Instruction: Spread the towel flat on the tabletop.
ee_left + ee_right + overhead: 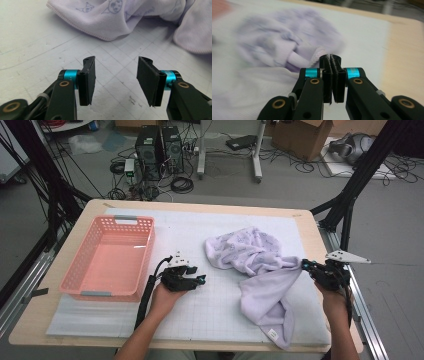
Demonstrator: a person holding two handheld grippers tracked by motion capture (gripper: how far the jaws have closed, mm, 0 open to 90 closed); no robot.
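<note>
Towel (265, 270): soft lilac terry, cartoon faces printed, crumpled.
Left gripper (116, 75): jaws apart, nothing between.
Right gripper (330, 60): jaws pinched on towel edge.
Basket (82, 270): pink plastic lattice.

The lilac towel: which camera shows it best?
The high view: the whole lilac towel lies crumpled on the white mat. The left gripper view catches its hemmed edge, sharply. The right gripper view shows it blurred.

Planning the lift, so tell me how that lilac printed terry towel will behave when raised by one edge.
The lilac printed terry towel lies crumpled in soft folds, so it is probably floppy and will drape. It looks thin, likely light. Its fuzzy pile should resist slipping from the right tongs pinching its edge.
</note>
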